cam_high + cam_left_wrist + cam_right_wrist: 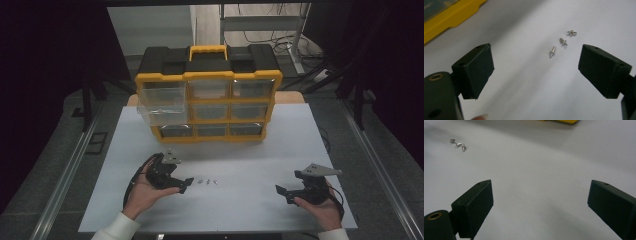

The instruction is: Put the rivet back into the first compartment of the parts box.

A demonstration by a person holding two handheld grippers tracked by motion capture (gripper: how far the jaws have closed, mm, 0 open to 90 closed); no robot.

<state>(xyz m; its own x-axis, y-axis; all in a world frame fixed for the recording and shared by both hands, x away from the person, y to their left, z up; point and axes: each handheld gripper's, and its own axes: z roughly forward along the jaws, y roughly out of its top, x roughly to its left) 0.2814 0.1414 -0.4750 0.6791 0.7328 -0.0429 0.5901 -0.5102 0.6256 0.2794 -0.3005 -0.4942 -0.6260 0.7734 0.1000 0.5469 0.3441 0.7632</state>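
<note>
One yellow-and-black drawer organiser (207, 95) upper centre with nine clear drawers, three small metal screws (560, 42) mid-frame, two handheld grippers at bottom.

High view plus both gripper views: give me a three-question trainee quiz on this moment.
1. True or false: the left tongs are shut on a screw.
2. How many small metal screws lie on the white table?
3. Which tongs are nearer the screws: A left, B right?
Bonus context: one drawer of the yellow organizer is pulled out.
Key: 1 false, both tongs open; 2 three; 3 A.
</note>
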